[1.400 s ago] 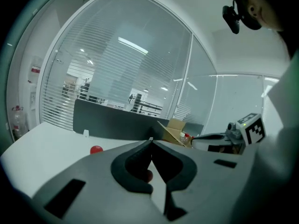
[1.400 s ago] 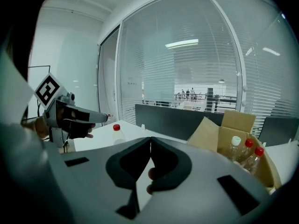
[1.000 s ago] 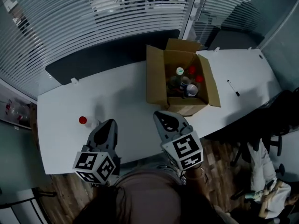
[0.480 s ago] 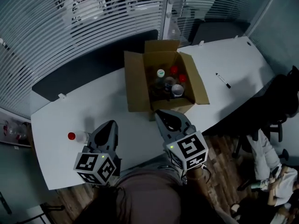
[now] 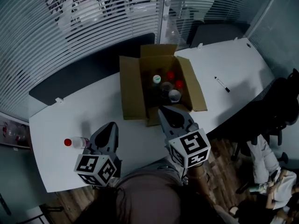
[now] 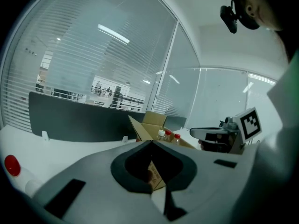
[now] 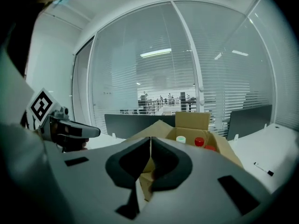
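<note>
White table (image 5: pixel 135 139): at the approach, your left tongs (image 5: pixel 111 125) and right tongs (image 5: pixel 164 110) hover pressed together, empty, near the box (image 5: pixel 133 85); spread them before reaching in.

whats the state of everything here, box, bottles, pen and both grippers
cardboard box: open, flaps spread, standing on the table
bottles in the box: upright, caps on
lone bottle: standing on the table, red cap on
pen: lying flat on the table
left gripper: jaws together, nothing between them
right gripper: jaws together, nothing between them
</note>
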Motion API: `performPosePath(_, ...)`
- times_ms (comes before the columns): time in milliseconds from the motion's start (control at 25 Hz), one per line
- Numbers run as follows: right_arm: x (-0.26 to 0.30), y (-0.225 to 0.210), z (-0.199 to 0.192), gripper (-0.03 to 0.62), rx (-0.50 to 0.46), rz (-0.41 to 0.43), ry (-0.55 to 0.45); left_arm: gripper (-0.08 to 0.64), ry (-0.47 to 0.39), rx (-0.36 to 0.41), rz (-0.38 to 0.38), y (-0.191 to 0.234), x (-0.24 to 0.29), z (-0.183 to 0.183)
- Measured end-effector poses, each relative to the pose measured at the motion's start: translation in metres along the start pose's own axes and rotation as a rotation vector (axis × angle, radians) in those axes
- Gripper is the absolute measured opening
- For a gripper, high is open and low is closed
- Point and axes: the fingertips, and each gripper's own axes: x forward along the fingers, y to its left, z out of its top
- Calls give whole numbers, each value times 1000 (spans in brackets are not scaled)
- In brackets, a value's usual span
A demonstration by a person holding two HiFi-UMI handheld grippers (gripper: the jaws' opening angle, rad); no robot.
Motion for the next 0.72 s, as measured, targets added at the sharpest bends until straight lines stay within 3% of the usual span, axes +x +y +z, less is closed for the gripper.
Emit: performPosePath(720,63,-47,12,29,-30,-33,61,9,-14,-55,69,27,18,3)
